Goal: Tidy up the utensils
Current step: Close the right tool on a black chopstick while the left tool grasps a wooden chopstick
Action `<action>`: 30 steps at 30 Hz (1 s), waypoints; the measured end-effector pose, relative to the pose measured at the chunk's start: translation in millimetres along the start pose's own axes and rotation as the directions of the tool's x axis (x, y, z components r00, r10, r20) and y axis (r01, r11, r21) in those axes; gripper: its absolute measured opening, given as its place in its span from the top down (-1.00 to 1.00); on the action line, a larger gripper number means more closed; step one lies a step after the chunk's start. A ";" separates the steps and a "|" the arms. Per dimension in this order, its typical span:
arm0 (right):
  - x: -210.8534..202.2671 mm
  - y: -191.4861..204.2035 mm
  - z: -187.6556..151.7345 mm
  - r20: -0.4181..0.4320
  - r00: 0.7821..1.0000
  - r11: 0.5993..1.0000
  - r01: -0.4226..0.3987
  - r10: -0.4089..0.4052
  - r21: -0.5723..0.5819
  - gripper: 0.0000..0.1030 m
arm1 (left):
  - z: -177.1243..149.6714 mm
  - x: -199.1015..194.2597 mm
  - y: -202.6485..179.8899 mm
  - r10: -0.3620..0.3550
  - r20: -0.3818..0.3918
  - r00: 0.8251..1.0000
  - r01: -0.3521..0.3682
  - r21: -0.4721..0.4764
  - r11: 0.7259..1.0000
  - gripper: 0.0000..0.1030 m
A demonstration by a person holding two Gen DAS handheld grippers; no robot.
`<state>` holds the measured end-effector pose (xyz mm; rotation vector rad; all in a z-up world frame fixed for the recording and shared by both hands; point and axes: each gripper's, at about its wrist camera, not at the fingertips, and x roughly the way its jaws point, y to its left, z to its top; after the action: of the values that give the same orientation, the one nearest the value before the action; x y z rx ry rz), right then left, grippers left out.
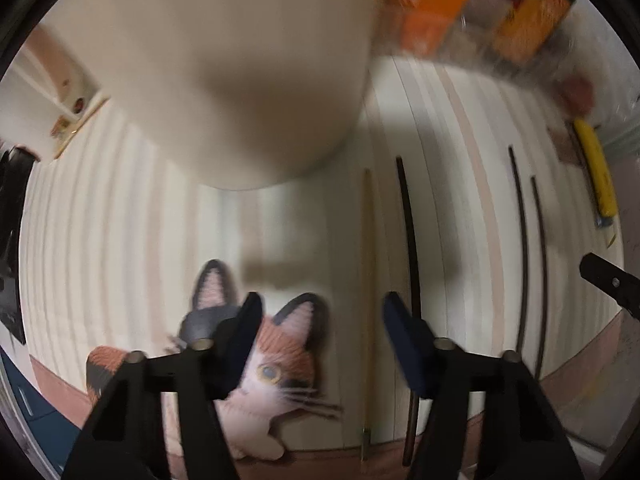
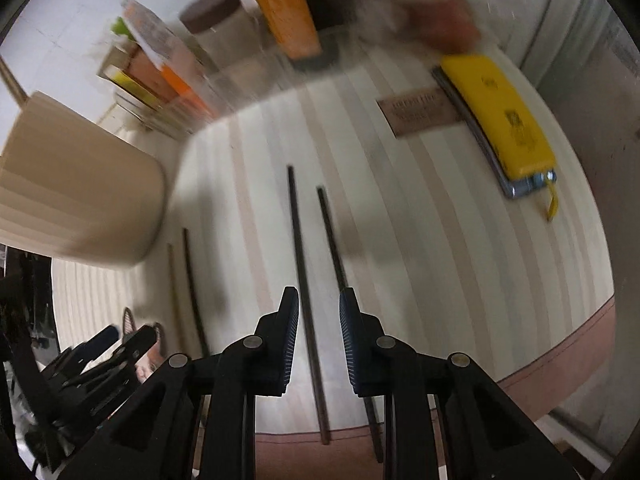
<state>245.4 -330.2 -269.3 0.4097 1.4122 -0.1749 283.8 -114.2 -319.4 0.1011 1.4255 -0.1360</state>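
Both claws, left [image 1: 320, 344] and right [image 2: 319, 344], gape empty; dark chopstick [image 2: 306, 300] runs lengthwise between right's fingers.

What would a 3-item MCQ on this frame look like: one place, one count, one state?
1. Where is the cup relative to the chopsticks?
A. to their left
B. to their right
C. on top of them

2. How many chopsticks lie on the mat?
A. two
B. four
C. six

3. How is the right gripper?
A. shut on a chopstick
B. open, holding nothing
C. shut on the cup

Key: 1 A, the cup fills the left of the right wrist view. 2 B, one light and three dark. 3 B, its fingers stand apart over a dark chopstick.
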 end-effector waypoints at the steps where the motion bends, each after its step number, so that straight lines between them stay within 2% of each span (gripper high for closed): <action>1: 2.7 -0.8 -3.1 -0.010 1.000 1.000 -0.002 0.002 0.003 0.56 | 0.8 3.9 -2.7 0.008 -0.007 1.000 -0.008 0.008 1.000 0.16; 3: 9.0 -4.3 -5.1 -0.029 1.000 1.000 0.000 0.000 0.006 0.56 | 2.0 8.7 -7.7 0.009 -0.001 1.000 -0.009 0.027 1.000 0.31; 4: 12.4 -2.5 -4.1 -0.037 0.999 1.000 -0.002 0.002 0.003 0.56 | 2.6 8.1 -9.7 0.018 0.010 1.000 -0.018 0.036 0.999 0.48; 5: 16.1 -1.2 -4.2 -0.047 0.999 1.000 -0.003 0.003 0.000 0.56 | 3.3 9.1 -12.5 0.037 0.007 0.999 -0.038 0.054 0.998 0.84; 6: 17.5 1.5 -3.4 -0.051 0.999 1.000 -0.001 0.001 -0.004 0.56 | 3.4 12.9 -14.6 0.059 -0.011 0.998 -0.058 0.072 0.996 0.98; 10: 32.9 16.4 -2.3 -0.078 0.997 0.999 0.024 -0.028 -0.049 0.56 | -4.0 15.0 -4.3 0.085 -0.002 0.996 -0.084 0.062 0.995 0.98; 14: 56.6 38.1 -5.0 -0.101 0.986 0.985 0.120 -0.133 -0.127 0.54 | -18.1 14.7 22.9 0.102 -0.021 0.995 -0.101 0.014 0.995 0.99; 15: 54.2 43.4 -7.2 -0.075 0.985 0.979 0.142 -0.154 -0.146 0.58 | -22.1 14.7 31.5 0.107 -0.026 0.994 -0.108 -0.002 0.994 0.99; 17: 56.1 55.7 -14.3 -0.072 0.982 0.972 0.159 -0.173 -0.171 0.77 | -28.6 14.7 44.6 0.106 -0.037 0.994 -0.108 -0.030 0.994 0.99; 18: 57.7 59.0 -17.6 -0.081 0.983 0.973 0.148 -0.164 -0.177 0.88 | -31.8 14.5 50.3 0.105 -0.042 0.994 -0.107 -0.043 0.993 0.99; 24: 60.9 75.0 -46.8 -0.129 0.986 0.971 0.077 -0.108 -0.226 0.89 | -52.4 5.0 80.4 0.049 -0.047 0.998 -0.054 -0.124 0.991 0.99; 28: 60.6 67.8 -59.7 -0.161 0.984 0.976 0.044 -0.079 -0.213 0.89 | -56.5 -7.7 99.3 -0.040 -0.025 0.999 0.036 -0.141 0.989 0.98; 30: 59.9 60.7 -61.0 -0.154 0.984 0.976 0.058 -0.091 -0.210 0.89 | -55.3 -11.1 88.2 -0.080 -0.017 0.997 0.077 -0.131 0.988 0.95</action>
<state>220.5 -244.1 -323.8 0.2040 1.5908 -0.0567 241.8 -18.3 -317.3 -0.0612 1.4571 -0.1069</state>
